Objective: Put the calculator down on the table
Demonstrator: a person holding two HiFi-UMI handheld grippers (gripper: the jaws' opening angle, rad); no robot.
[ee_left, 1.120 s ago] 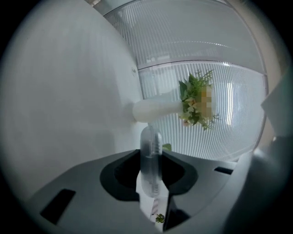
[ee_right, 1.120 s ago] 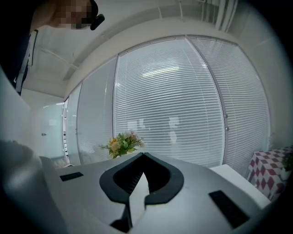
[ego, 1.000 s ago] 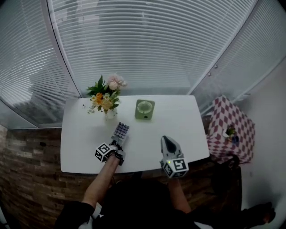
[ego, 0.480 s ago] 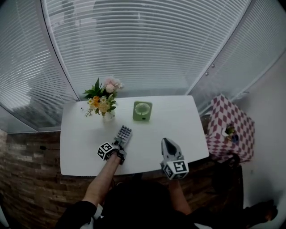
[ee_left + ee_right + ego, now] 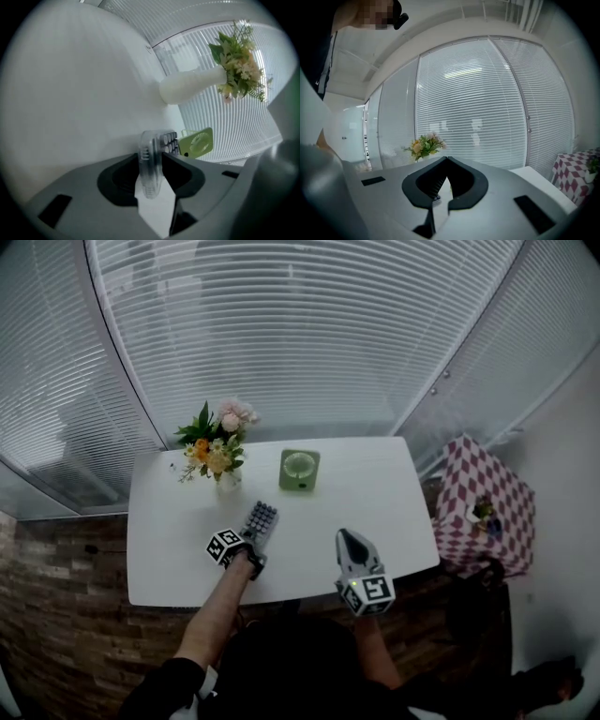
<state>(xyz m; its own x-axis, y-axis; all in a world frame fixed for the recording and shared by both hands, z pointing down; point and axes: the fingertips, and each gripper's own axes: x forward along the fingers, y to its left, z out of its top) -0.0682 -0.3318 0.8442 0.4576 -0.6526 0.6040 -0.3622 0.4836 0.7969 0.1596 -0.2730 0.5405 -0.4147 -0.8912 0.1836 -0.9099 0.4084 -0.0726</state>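
Observation:
The calculator [image 5: 260, 520], dark with round grey keys, lies on the white table [image 5: 375, 493] in front of the vase. My left gripper [image 5: 251, 542] reaches its near end from the table's front edge. In the left gripper view the calculator's clear edge [image 5: 150, 164] stands between the jaws of the left gripper [image 5: 151, 154], which are opening and no longer squeeze it. My right gripper [image 5: 349, 538] hovers over the table's front right part; in its own view the right gripper [image 5: 446, 180] is shut with nothing in it.
A white vase of flowers [image 5: 217, 451] stands at the back left, also seen in the left gripper view as the vase [image 5: 187, 86]. A green square fan [image 5: 299, 470] sits behind the calculator. A checked side table [image 5: 483, 512] stands to the right. Window blinds run behind.
My left gripper has sunk and tipped downward, bringing the calculator onto the table. The right gripper has kept still.

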